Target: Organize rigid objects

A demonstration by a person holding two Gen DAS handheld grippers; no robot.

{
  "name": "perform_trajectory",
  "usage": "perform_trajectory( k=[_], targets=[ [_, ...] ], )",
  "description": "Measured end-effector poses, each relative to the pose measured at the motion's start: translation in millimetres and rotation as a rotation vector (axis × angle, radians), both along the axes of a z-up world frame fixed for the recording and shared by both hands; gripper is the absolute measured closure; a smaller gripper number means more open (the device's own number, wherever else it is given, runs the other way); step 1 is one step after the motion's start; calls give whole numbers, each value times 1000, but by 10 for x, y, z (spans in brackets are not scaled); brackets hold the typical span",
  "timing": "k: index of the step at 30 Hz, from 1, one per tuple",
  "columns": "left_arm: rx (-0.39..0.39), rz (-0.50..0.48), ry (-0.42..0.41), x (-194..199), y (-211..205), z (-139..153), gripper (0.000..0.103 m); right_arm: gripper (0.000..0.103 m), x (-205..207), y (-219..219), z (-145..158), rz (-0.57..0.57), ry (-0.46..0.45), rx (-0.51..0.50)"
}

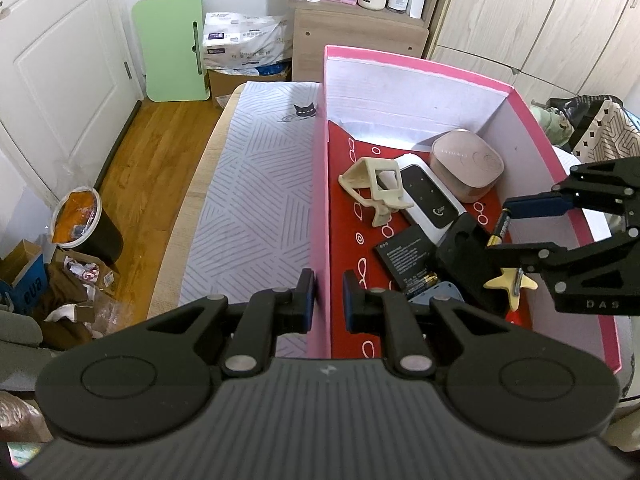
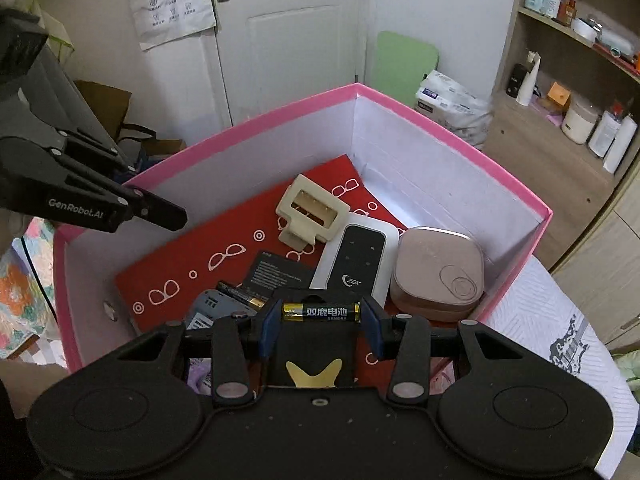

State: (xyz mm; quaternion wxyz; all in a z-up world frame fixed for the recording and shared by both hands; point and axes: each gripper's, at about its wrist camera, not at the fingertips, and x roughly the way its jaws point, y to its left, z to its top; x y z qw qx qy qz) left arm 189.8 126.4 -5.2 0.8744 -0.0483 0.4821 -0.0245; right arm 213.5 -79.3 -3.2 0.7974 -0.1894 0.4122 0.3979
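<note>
A pink box (image 1: pixel 520 96) with white inner walls is seen standing on a bed covered by a striped sheet (image 1: pixel 248 208), and its near left wall is pinched by the left tongs (image 1: pixel 329 300), one pad outside and one inside, the jaws brought almost together on the thin card. The right tongs (image 2: pixel 321 322) are held above the inside of the box, roughly half open, and an AA battery (image 2: pixel 320 312) is gripped lengthwise between the blue pads, end to end. On the red patterned liner (image 2: pixel 192 248) at the bottom of the box a beige plastic clip (image 2: pixel 310 210), a white device with a black face (image 2: pixel 356 260), a rounded pink case (image 2: pixel 438 272) and a flat black battery pack (image 2: pixel 280 274) are laid close together, the white device touching the pink case. Further AA batteries (image 2: pixel 240 294) are seen lying beside a grey-blue object (image 2: pixel 212 306) near the front of the box. A black block bearing a yellow star-shaped piece (image 2: pixel 314 372) is seen directly beneath the right tongs. A wooden shelf unit (image 1: pixel 360 28) holding jars and bottles is visible behind the box.
</note>
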Motion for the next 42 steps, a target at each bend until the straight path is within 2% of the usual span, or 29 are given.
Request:
perform_trajectory(
  k=[4,6,10,15,17,20,25,32,39,41,42],
  targets=[
    [1,5,1,4,-14,1,90,53,-104,41,6,49,-46,-27],
    [-1,9,2,-1,-10,-3,90,45,-165,-11,58,45,-80,-3],
    [-6,15,4,2,2,-5,90,44,-184,-295,286,-24,-122,122],
    [-27,24,5,-1,39,-4,90,44,-212,-899,483,-165,-176,293],
    [-28,24,6,0,36,-4,90,44,-199,-1108,441,-241,-167,316],
    [-19,25,5,0,25,-2,90,44,-168,-1316,262,-315,-104,328],
    [-8,26,9,4,0,3,90,44,-218,-1495,-53,-378,-24,296],
    [-8,35,13,2,-9,6,90,56,-314,-1423,-375,-416,-35,249],
    [-6,37,13,-2,-13,11,90,57,-222,-1276,-556,-417,15,334],
    [-7,36,13,-1,-14,11,90,67,-160,-1234,-612,-442,24,336],
    [-7,36,13,-3,-15,14,90,82,-139,-1225,-644,-463,37,344]
  ],
)
